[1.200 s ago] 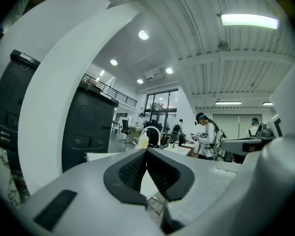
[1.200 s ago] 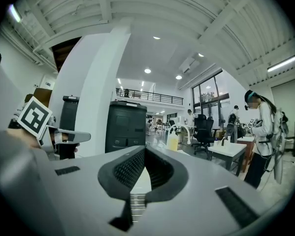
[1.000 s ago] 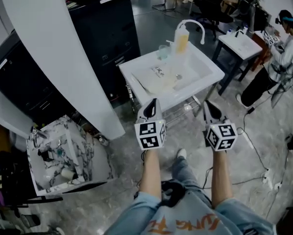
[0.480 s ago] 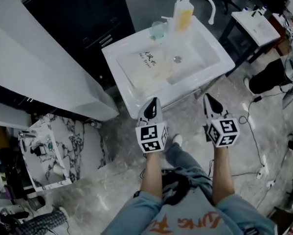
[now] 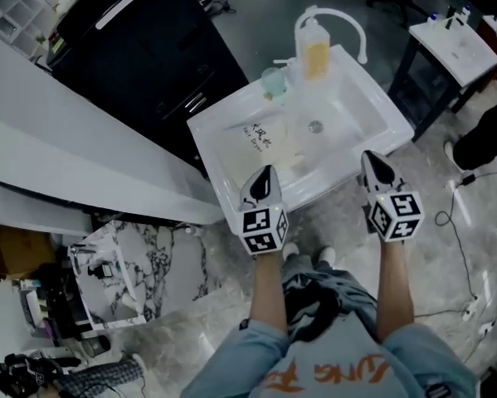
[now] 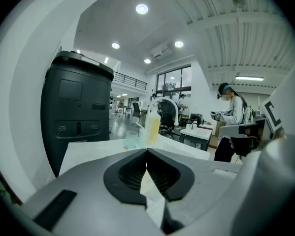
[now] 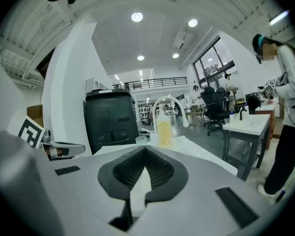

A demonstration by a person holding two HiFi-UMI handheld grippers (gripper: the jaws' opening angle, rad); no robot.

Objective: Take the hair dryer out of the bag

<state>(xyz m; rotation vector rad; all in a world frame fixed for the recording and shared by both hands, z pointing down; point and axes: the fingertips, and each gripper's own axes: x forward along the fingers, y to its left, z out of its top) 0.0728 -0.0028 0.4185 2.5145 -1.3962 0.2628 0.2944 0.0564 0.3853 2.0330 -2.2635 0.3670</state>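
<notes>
Head view: both grippers, jaws pressed together and empty, point at a white basin (image 5: 327, 175). A black cabinet (image 5: 148, 48) stands ahead and left of the left gripper (image 5: 264, 172). Just ahead of its jaws a pale, lettered bag (image 5: 265, 139) lies in the basin. The hair dryer is presumably inside, though it cannot be made out. The bag looks limp and slippery. The dryer is likely rigid with some weight, and best gripped by its handle. A cup (image 5: 273, 81), bottle (image 5: 316, 52) and faucet (image 5: 348, 23) crowd the far rim. Open floor lies right of the right gripper (image 5: 372, 157).

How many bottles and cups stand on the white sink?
2: a bottle of yellow liquid at the back edge, and a pale green cup just left of it. None appears hidden.
</notes>
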